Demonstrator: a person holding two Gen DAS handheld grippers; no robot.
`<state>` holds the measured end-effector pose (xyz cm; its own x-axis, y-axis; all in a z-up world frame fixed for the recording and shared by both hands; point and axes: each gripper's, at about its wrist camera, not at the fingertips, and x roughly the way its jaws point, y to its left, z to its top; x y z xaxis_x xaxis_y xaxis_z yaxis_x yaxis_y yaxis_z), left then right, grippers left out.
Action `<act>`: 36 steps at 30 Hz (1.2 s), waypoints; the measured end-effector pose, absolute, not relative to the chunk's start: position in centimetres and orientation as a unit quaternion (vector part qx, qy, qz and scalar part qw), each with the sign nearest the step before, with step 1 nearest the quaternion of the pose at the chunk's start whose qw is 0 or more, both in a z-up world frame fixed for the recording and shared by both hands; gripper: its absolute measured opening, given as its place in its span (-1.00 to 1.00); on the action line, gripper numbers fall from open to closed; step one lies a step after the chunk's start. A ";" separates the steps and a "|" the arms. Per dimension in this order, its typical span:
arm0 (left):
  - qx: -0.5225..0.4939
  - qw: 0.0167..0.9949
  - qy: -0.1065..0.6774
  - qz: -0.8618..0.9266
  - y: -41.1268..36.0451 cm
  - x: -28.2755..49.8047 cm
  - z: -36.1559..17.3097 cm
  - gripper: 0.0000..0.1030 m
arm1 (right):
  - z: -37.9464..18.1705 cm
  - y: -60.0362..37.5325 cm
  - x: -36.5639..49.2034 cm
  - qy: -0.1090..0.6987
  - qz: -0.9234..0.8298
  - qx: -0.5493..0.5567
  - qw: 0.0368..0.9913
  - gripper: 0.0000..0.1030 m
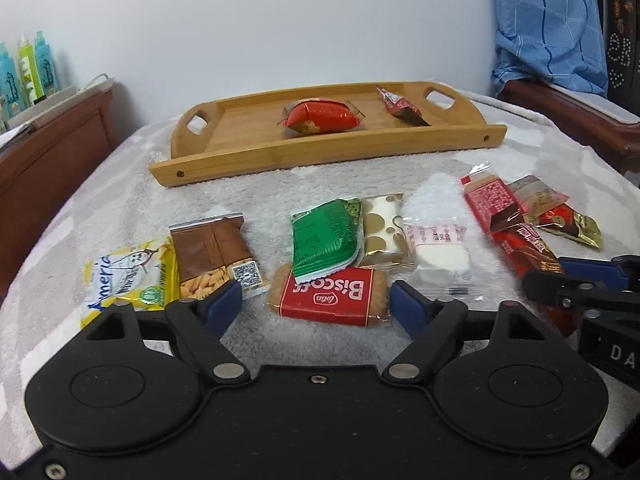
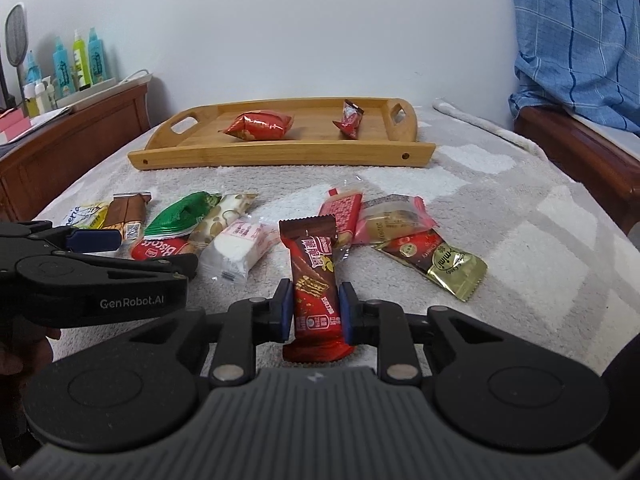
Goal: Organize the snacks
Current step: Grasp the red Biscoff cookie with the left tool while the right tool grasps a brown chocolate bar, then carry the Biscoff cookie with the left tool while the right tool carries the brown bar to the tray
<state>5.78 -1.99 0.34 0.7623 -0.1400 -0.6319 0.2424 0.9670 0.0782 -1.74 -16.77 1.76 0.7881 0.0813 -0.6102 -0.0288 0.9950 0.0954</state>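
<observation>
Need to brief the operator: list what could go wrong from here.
1. The right tongs pinch the brown-red wafer bar near its lower half; the long top could droop or slip in transit.
2. The left tongs stand open close beside the right ones; they might collide.

Biscuit pack (image 1: 328,295): top edge hidden under the green packet (image 1: 326,236).
Yellow bag (image 1: 128,280): lower part hidden behind the left gripper (image 1: 316,304).
Wafer bar (image 2: 316,292): sides covered by the blue pads (image 2: 285,310).
Bottles (image 2: 78,64): label print too small to read.
Blue cloth (image 2: 576,40): cut off by the picture's edge.
</observation>
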 end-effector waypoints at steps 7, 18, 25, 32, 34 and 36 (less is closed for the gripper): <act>0.058 0.935 0.326 -0.129 -1.7 5.6 0.4 0.23 | 1.6 -16.8 -1.7 0.325 0.026 0.045 0.944 -0.45; 0.058 0.930 0.336 -0.137 -1.9 2.7 1.5 0.23 | 2.1 -16.8 -2.1 0.317 0.029 0.045 0.947 -0.45; 0.062 0.934 0.326 -0.134 -2.0 0.9 3.0 0.23 | 3.4 -17.0 -3.0 0.304 0.019 0.055 0.951 -0.45; 0.051 0.943 0.303 -0.127 -1.8 1.8 6.0 0.23 | 5.7 -18.2 -2.0 0.295 0.001 0.083 0.952 -0.45; 0.053 0.945 0.296 -0.126 -1.7 2.5 6.9 0.23 | 6.6 -18.5 -1.3 0.289 -0.003 0.090 0.953 -0.45; 0.056 0.948 0.290 -0.122 -1.7 3.6 7.7 0.23 | 7.4 -18.8 -0.5 0.285 -0.006 0.096 0.954 -0.45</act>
<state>3.55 -1.65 7.69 0.8023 -0.1994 -0.5626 0.2648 0.9636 0.0361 -0.47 -18.83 7.43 0.8375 0.0436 -0.5448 0.0659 0.9815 0.1799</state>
